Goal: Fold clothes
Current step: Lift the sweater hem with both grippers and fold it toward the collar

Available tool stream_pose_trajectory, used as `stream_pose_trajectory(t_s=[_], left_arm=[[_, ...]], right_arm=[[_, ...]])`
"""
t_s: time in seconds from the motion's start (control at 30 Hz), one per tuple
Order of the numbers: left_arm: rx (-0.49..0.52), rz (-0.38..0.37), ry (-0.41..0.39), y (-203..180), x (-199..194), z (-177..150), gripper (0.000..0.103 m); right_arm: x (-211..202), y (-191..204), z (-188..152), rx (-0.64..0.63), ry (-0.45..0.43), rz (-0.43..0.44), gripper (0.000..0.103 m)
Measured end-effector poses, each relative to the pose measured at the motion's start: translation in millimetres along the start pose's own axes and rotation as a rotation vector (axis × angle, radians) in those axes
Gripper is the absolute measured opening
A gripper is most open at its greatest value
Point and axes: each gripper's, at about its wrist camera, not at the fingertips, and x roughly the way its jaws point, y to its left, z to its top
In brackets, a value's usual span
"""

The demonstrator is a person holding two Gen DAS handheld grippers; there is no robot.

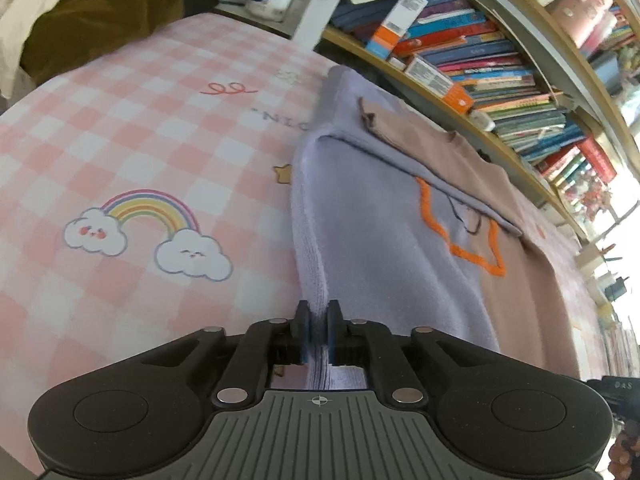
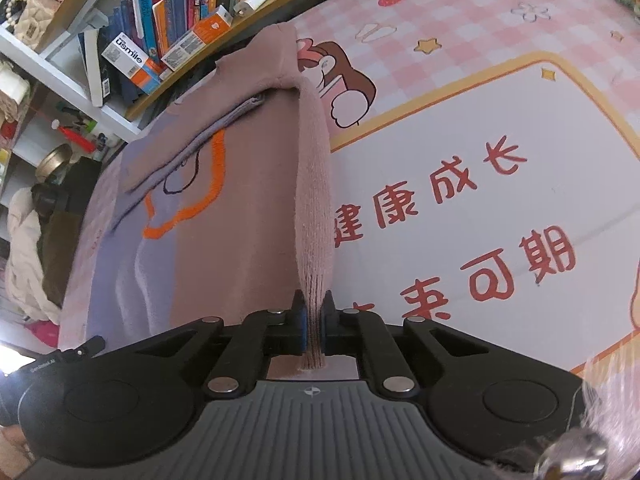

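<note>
Knitted sweater [image 1: 384, 248], lilac on one half and dusty pink-brown on the other, with an orange stitched outline; left wrist view: it lies on a pink checked mat [image 1: 120, 128] printed with a rainbow and clouds, its far end soft with blur and its near hem hidden under the tool body. Left gripper [image 1: 318, 320]: jaws closed almost together, blue pads pinching the ribbed lilac edge, which rises in a taut ridge from the mat. Bookshelf [image 1: 480, 64] behind, titles unreadable; brown and cream cloth heap [image 1: 92, 12] at top left, cut off by the frame. Right wrist view: same sweater [image 2: 240, 184], pink-brown side nearest, a folded sleeve crossing the orange outline; lower left part lost behind the tool. Right gripper [image 2: 314, 320]: jaws closed tight on the ribbed pink-brown edge, which is drawn up into a narrow strip. Mat [image 2: 500, 140] here shows red characters, partly cut off. Fuzzy pale sleeve [image 2: 604, 412] at lower right corner, blurred.
</note>
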Motion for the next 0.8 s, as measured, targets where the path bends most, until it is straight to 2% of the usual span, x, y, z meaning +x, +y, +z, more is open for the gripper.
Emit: stream_pose_trajectory(t_s=[0.13,0.37,0.8], left_arm=[[-0.002,0.008,-0.008,-3.2,-4.9,-1.9,0.005],[-0.043,-0.034,-0.025,-11.4,-24.9,-9.7,0.005],[-0.074,0.044,-0.014,-43.8,-67.8,-77.9,0.005]], right_arm=[[-6.0,0.6,-3.4,-0.021,-0.012,-0.001,0.005],[-29.0,-13.1,-6.3,-0.018,-0.014,0.057,0.005],[-79.7,-58.4,-45.7,-0.044,0.035,0.122,0.005]])
